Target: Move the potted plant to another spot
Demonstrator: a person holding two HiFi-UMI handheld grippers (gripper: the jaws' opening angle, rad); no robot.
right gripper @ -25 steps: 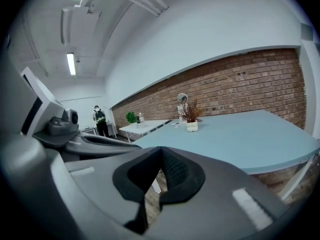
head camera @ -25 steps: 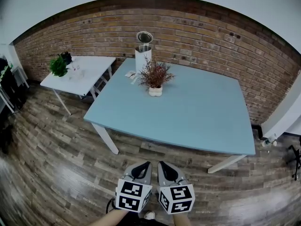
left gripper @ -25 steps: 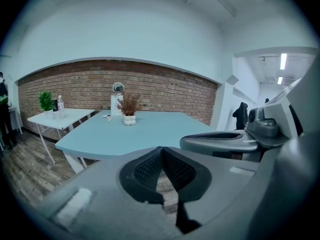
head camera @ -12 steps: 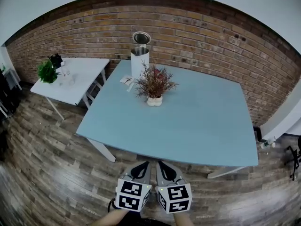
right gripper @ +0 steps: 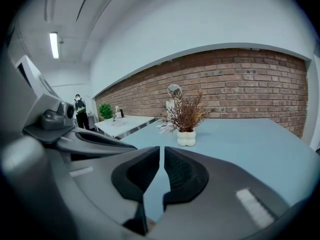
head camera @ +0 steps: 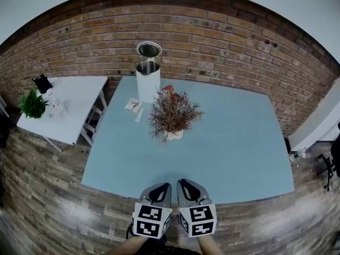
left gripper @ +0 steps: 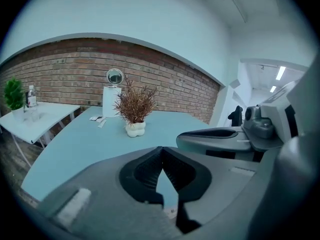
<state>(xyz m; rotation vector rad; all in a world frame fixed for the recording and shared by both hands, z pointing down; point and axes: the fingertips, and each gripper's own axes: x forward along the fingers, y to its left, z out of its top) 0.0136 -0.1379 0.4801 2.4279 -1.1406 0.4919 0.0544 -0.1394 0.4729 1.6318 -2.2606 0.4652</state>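
Note:
The potted plant (head camera: 172, 116), dry reddish-brown twigs in a lumpy white pot (head camera: 174, 135), stands upright near the middle of the light blue table (head camera: 239, 158). Both grippers hang side by side over the table's near edge, well short of the plant. My left gripper (head camera: 162, 188) is shut and empty; its view shows the plant (left gripper: 134, 104) ahead, slightly left. My right gripper (head camera: 186, 186) is all but closed, its jaws just starting to part by a thin slit with nothing in it; the plant (right gripper: 185, 115) lies ahead, slightly right.
A white bin (head camera: 147, 73) with its lid up stands behind the plant by the brick wall, small papers (head camera: 134, 105) beside it. A white side table (head camera: 64, 110) at the left bears a green plant (head camera: 33, 104). A person (right gripper: 79, 111) stands far off.
I have moved forward to the blue table: it and the plant now appear nearer and larger. Both grippers kept side by side and now reach over the near edge.

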